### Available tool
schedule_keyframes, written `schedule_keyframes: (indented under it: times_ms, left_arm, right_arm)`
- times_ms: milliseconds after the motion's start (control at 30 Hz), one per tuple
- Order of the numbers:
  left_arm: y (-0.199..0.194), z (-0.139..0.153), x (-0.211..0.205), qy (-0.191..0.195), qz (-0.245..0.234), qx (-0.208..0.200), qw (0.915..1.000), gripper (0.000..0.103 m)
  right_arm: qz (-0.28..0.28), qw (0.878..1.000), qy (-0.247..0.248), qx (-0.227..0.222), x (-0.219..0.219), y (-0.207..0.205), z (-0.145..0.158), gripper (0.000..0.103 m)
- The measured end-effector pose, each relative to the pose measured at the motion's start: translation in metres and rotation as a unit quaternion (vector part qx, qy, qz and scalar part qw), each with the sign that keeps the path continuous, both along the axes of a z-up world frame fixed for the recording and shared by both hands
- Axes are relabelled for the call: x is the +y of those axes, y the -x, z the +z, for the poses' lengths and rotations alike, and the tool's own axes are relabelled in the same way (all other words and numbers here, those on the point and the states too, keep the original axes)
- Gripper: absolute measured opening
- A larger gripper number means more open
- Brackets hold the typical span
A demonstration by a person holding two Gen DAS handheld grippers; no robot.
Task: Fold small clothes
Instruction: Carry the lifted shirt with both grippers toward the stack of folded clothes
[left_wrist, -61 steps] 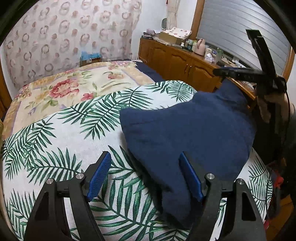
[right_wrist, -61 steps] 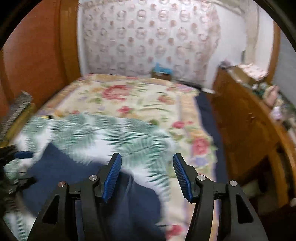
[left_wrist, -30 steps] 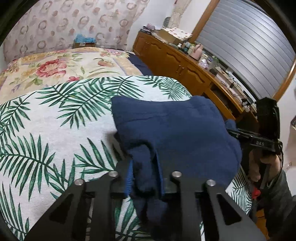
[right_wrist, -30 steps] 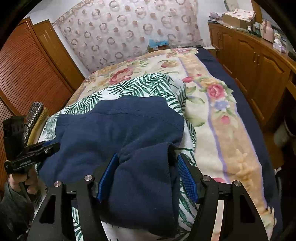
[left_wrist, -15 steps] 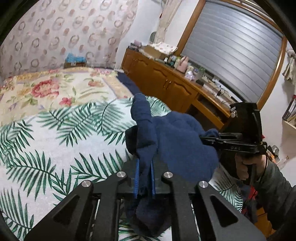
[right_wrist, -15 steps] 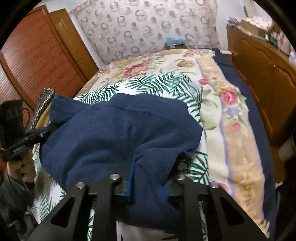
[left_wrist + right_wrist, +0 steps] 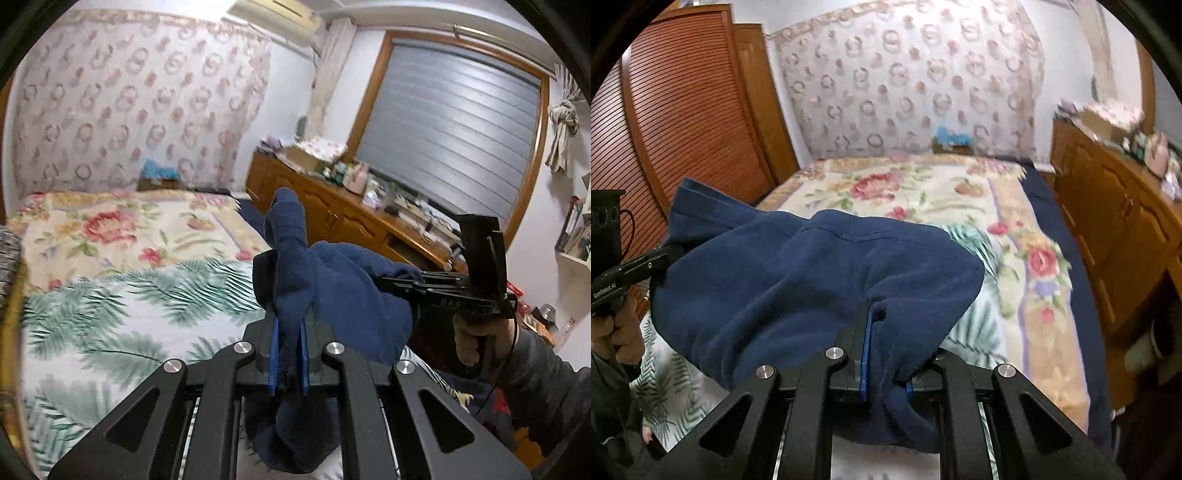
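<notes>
Left wrist view: left gripper clamped tight on navy fleece garment, folds bunched up, hiding pad tips. Right gripper seen side-on at far right, pinching other edge; hand below. Right wrist view: right gripper jaws closing, cloth between, right pad mostly buried. Garment now lifted off palm-print bedspread, vs lying flat 2 s ago. Louvred wardrobe only in right view; shuttered window only in left. Bedding blurred.
</notes>
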State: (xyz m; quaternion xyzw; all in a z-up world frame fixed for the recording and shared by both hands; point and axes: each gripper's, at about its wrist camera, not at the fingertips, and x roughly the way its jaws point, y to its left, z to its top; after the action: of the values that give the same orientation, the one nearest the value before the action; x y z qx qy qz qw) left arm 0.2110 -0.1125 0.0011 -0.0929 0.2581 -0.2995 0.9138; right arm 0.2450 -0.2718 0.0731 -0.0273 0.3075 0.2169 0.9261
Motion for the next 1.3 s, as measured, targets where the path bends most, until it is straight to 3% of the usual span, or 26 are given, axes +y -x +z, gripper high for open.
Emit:
schedule_keyframes:
  times_ms: [300,533,733,867,1033,1200,1300]
  left_arm:
    - [0.033,0.02,0.1,0.004,0.102,-0.035,0.9942,0.01]
    - [0.057,0.033,0.179,0.003,0.199,-0.062,0.978,0.01]
    - [0.067,0.024,0.234,0.022,0.27,-0.065,0.9605,0.01]
    - [0.076,0.008,0.251,0.022,0.304,-0.071,0.9499,0.01]
    - [0.065,-0.003,0.271,0.036,0.319,-0.052,0.9456,0.009]
    - [0.058,0.032,0.28,0.027,0.32,-0.093,0.9426,0.009]
    - [0.056,0.058,0.282,0.018,0.331,-0.124,0.9353,0.009]
  right_arm:
    - [0.092,0.994,0.014,-0.048,0.1,-0.016,0.022,0.013]
    - [0.181,0.98,0.024,-0.084,0.2,-0.058,0.044,0.013]
    - [0.246,0.961,0.039,-0.119,0.277,-0.116,0.056,0.012]
    - [0.286,0.947,0.059,-0.132,0.329,-0.149,0.046,0.011]
    - [0.315,0.936,0.08,-0.136,0.374,-0.178,0.038,0.011]
    - [0.31,0.935,0.078,-0.154,0.366,-0.192,0.052,0.011]
    - [0.305,0.934,0.076,-0.168,0.384,-0.2,0.063,0.011]
